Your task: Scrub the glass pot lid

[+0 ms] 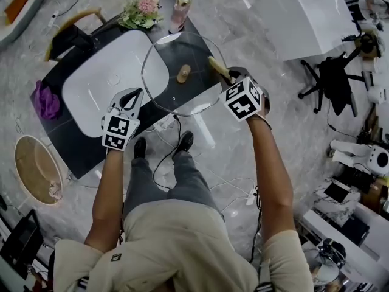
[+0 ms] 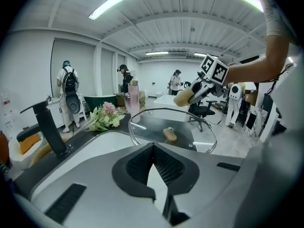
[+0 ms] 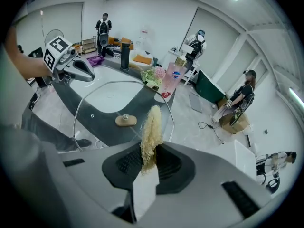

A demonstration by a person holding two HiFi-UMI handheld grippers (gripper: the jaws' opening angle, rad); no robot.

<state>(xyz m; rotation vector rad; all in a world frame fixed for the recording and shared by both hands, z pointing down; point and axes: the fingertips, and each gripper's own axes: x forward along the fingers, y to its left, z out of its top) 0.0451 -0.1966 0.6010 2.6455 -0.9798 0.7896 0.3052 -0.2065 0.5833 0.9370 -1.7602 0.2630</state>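
A large glass pot lid (image 1: 182, 53) with a wooden knob (image 1: 183, 73) is held in the air over the dark counter. My left gripper (image 1: 137, 96) is shut on its left rim; in the left gripper view the lid (image 2: 190, 127) runs out ahead of the jaws. My right gripper (image 1: 230, 75) is shut on a pale yellow fibrous scrubber (image 1: 219, 67) at the lid's right edge. In the right gripper view the scrubber (image 3: 152, 127) sticks up between the jaws, just in front of the lid (image 3: 104, 106). Whether the scrubber touches the glass cannot be told.
Under the lid lie a white sink basin (image 1: 103, 81) and a black counter (image 1: 67, 139) with flowers (image 1: 141, 10), a pink pump bottle (image 1: 181, 5), a purple cloth (image 1: 45, 100) and a black faucet (image 2: 50, 127). A round basket (image 1: 33, 166), a white table (image 1: 310, 17) and an office chair (image 1: 334, 81) stand around.
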